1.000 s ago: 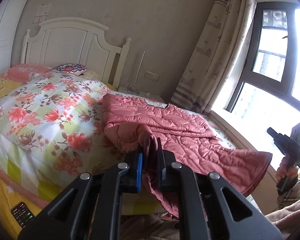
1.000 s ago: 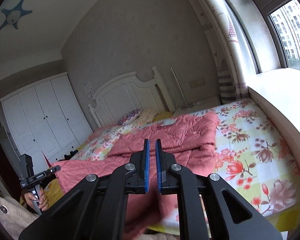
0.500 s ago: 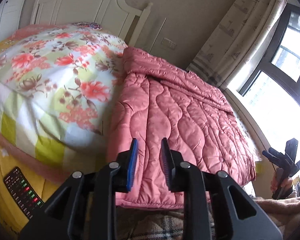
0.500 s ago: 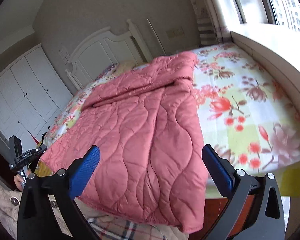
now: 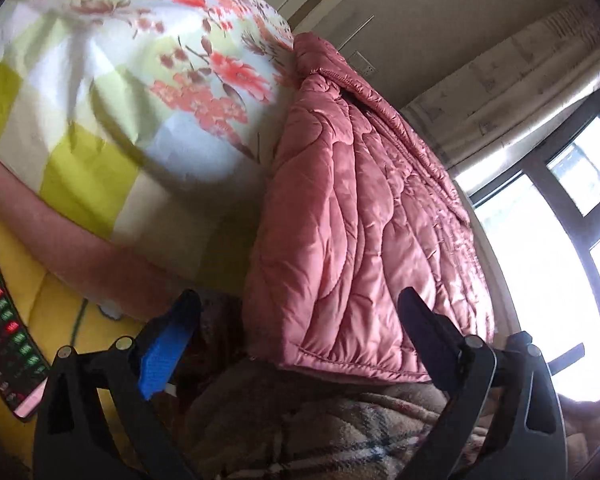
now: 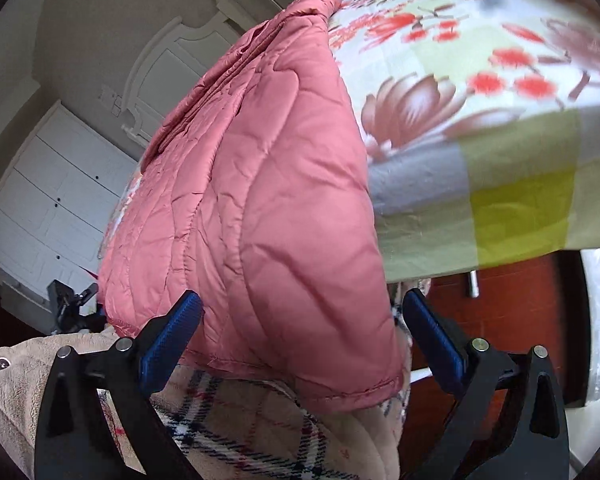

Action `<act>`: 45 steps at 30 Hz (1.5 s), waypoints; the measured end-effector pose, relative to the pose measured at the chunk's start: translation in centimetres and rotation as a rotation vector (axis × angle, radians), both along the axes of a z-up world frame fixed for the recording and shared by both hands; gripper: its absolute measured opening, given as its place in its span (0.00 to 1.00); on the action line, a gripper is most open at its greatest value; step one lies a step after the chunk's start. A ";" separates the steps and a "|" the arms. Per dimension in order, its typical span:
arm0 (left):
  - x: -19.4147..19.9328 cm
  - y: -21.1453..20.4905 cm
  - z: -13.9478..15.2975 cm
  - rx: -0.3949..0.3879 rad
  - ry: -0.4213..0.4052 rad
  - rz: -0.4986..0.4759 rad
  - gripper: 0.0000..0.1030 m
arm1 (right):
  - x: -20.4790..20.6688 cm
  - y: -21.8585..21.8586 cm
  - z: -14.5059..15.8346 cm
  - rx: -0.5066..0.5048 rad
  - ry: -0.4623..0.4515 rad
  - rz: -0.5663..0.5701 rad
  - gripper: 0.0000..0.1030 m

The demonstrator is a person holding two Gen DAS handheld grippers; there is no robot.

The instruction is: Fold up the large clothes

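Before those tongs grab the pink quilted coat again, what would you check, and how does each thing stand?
1. Left tongs open: ok, their jaws have just been opening and nothing is pinched.
2. Right tongs open: ok, spread wide, pads off the fabric.
3. Pink quilted coat spread on the bed: ok, it lies fairly flat with its hem hanging over the bed's edge.
4. Hem within reach: ok, its stitched edge sits between the right tongs' jaws.
5. Remote control clear of the coat: ok, it lies off to the side.
6. Sleeves tucked in: cannot tell.
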State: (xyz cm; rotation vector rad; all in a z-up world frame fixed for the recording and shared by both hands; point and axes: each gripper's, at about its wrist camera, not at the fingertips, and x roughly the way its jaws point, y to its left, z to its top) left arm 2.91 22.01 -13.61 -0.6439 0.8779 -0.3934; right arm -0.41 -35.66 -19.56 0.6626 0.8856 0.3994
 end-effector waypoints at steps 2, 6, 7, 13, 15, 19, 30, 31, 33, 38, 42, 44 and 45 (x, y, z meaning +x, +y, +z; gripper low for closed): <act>0.4 -0.5 -0.3 -0.075 -0.005 -0.065 0.94 | -0.3 0.0 -0.8 0.114 -0.041 0.020 0.80; 0.3 -2.6 -0.4 -0.041 -0.026 -0.161 0.64 | -0.8 0.4 -1.8 0.198 -0.087 0.043 0.42; 0.1 -2.8 -0.4 -0.016 -0.030 -0.156 0.32 | -1.2 0.5 -1.5 0.201 -0.114 0.041 0.29; -2.3 -2.1 3.7 -0.014 -0.175 -0.111 0.11 | -3.1 0.8 2.6 0.154 -0.244 0.033 0.14; -3.3 -2.1 6.1 -0.031 -0.240 -0.115 0.11 | -3.9 0.7 4.7 0.167 -0.311 0.024 0.13; -4.6 -2.1 11.0 -0.079 -0.384 -0.113 0.11 | -4.5 0.8 10.0 0.190 -0.443 0.010 0.13; 13.3 -1.9 20.5 -0.209 -0.466 -0.028 0.13 | 14.6 -1.9 23.0 0.106 -0.508 -0.096 0.13; 15.8 -2.1 20.8 -0.192 -0.446 -0.010 0.14 | 17.4 -1.9 23.1 0.080 -0.481 -0.110 0.13; 21.2 -2.7 20.9 -0.167 -0.402 0.021 0.14 | 23.1 -1.9 23.2 0.036 -0.421 -0.150 0.13; 33.7 -3.5 18.5 -0.041 -0.255 0.132 0.25 | 34.7 -1.7 19.2 -0.026 -0.221 -0.230 0.14; 40.6 -2.1 14.0 0.019 -0.123 0.232 0.89 | 40.9 -3.1 13.5 0.077 0.014 -0.280 0.26; 42.6 -0.5 11.8 -0.027 -0.055 0.238 0.89 | 42.2 -4.4 11.3 0.236 0.068 -0.274 0.54; 43.2 0.3 10.9 -0.065 -0.022 0.230 0.89 | 42.0 -4.9 10.9 0.318 0.046 -0.260 0.66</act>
